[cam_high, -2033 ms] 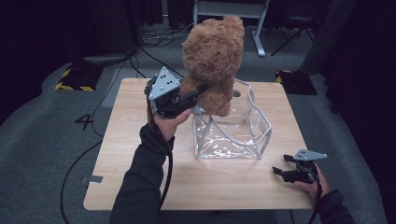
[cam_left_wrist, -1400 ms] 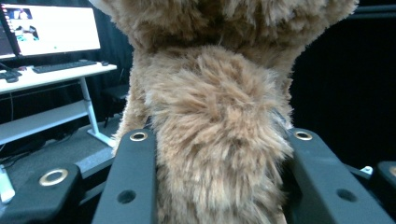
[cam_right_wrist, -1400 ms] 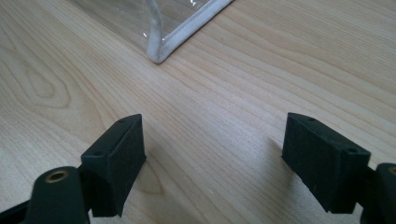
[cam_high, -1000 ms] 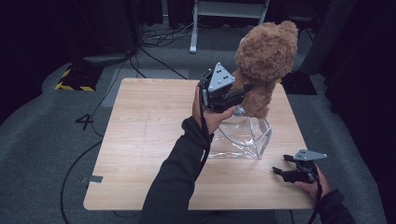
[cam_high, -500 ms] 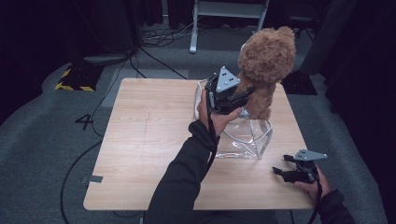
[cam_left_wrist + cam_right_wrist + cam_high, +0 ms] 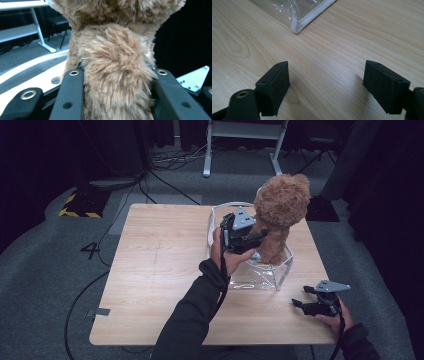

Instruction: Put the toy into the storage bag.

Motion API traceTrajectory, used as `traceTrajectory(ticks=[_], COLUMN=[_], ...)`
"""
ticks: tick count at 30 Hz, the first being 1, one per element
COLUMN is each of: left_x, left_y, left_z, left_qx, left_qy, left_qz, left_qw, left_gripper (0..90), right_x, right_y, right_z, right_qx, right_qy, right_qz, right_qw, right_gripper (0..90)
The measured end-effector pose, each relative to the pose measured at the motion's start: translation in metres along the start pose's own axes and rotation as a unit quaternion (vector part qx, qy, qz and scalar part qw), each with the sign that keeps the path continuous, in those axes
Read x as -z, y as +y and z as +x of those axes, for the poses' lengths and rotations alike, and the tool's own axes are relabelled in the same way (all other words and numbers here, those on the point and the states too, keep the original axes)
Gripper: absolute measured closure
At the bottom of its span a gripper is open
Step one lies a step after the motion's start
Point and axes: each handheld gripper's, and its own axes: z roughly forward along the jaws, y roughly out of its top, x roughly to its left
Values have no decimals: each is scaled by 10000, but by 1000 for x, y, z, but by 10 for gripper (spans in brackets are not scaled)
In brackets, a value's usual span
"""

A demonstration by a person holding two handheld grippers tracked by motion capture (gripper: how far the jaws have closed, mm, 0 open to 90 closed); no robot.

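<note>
The teddy bear (image 6: 278, 217), clamped in the left gripper (image 6: 250, 240), is lowered into the clear bag (image 6: 272, 270) near the table's (image 6: 160, 270) far right corner. Release is required next. The right gripper (image 6: 305, 302) rests spread apart at the near right corner.

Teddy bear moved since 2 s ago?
Yes. The teddy bear, clamped in the left gripper, has shifted right and come down against the wooden table, its legs now inside the clear bag.
</note>
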Motion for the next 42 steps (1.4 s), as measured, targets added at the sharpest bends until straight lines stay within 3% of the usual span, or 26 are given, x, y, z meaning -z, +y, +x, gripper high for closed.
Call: traceTrajectory(ticks=[8, 12, 17, 19, 29, 30, 39, 42], left_x=[-1, -3, -6, -7, -5, -5, -2, 0], left_y=[-1, -1, 1, 3, 5, 6, 9, 8], left_z=[-2, -3, -4, -6, -5, -5, -7, -6], left_qx=[-148, -276, -500, -679, -840, -891, -1303, -1316], left_qy=[-120, -171, -204, -209, -332, -412, -352, -382], left_qz=[328, 604, 930, 1155, 1505, 1674, 2326, 2453], left_qw=[9993, 9976, 9942, 9908, 9845, 9810, 9632, 9597], left_gripper=[619, 612, 605, 600, 577, 571, 568, 568], right_x=[0, 0, 0, 0, 0, 0, 0, 0], right_y=[0, 0, 0, 0, 0, 0, 0, 0], right_z=[0, 0, 0, 0, 0, 0, 0, 0], right_qx=[-3, -1, -3, -1, -3, -2, -4, -5], right_qy=[2, 2, 3, 0, 3, 2, 3, 3], right_qz=[-3, -4, -3, 0, -4, -4, -2, -2], right_qw=[10000, 10000, 10000, 10000, 10000, 10000, 10000, 10000], right_gripper=[214, 215, 214, 214, 214, 214, 214, 214])
